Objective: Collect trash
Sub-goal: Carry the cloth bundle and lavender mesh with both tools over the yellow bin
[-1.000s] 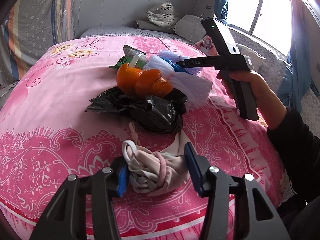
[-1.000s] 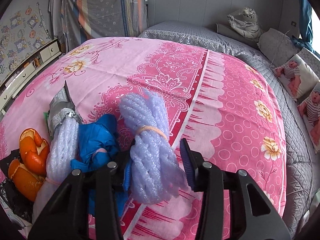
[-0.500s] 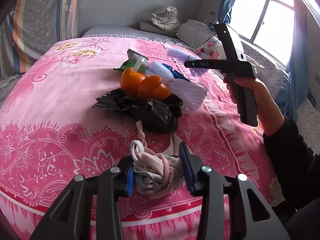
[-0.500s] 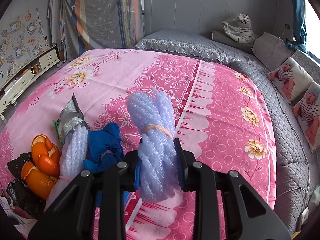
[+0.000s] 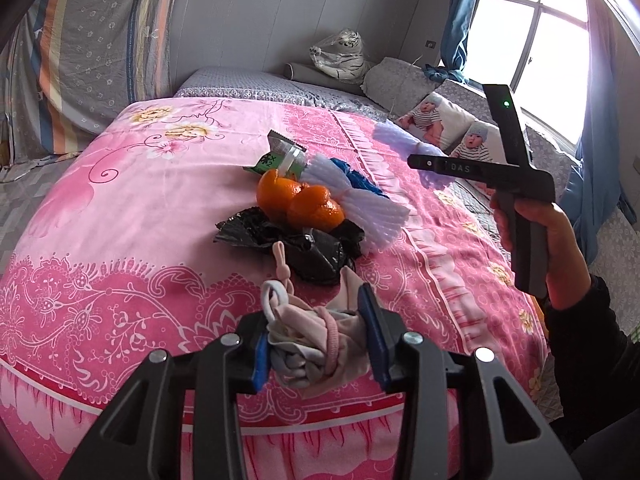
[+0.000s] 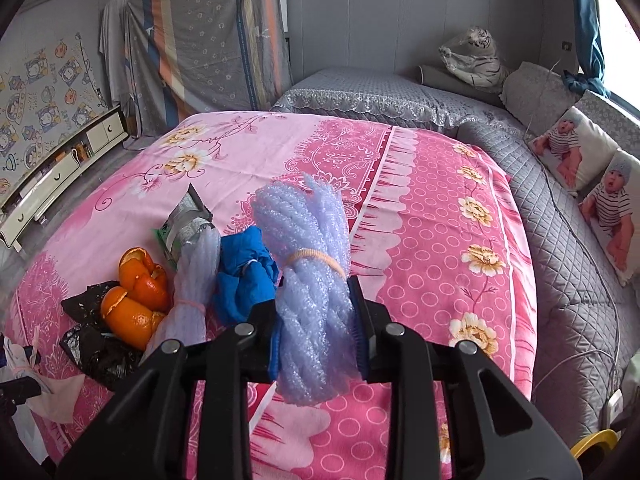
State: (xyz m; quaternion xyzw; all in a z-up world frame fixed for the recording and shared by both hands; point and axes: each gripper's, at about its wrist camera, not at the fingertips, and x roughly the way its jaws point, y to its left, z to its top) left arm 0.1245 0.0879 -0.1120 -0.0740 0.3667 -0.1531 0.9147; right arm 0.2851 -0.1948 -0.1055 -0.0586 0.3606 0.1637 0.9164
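Observation:
My left gripper (image 5: 318,340) is shut on a crumpled pale pink and white face mask (image 5: 308,340), lifted a little off the pink bedspread (image 5: 120,220). My right gripper (image 6: 318,328) is shut on a lilac foam net bundle (image 6: 312,264) tied with a rubber band, held above the bed. On the bed lie orange peels (image 5: 300,200), a black plastic bag (image 5: 304,246), a white foam net (image 5: 360,196), a blue crumpled piece (image 6: 244,276) and a green-silver wrapper (image 5: 280,156). The right gripper (image 5: 416,160), with a hand on its handle, shows at the right of the left wrist view.
A grey quilted bed (image 6: 560,216) with baby-print pillows (image 6: 580,152) and a bagged toy tiger (image 6: 476,56) lies beyond. A low white cabinet (image 6: 60,168) stands at the left wall. A yellow object (image 6: 592,444) sits low at the right. A window (image 5: 532,24) is behind.
Both pairs of jaws have closed on their loads. The left gripper has risen with the mask; the right has lifted the lilac foam bundle up and away from the pile.

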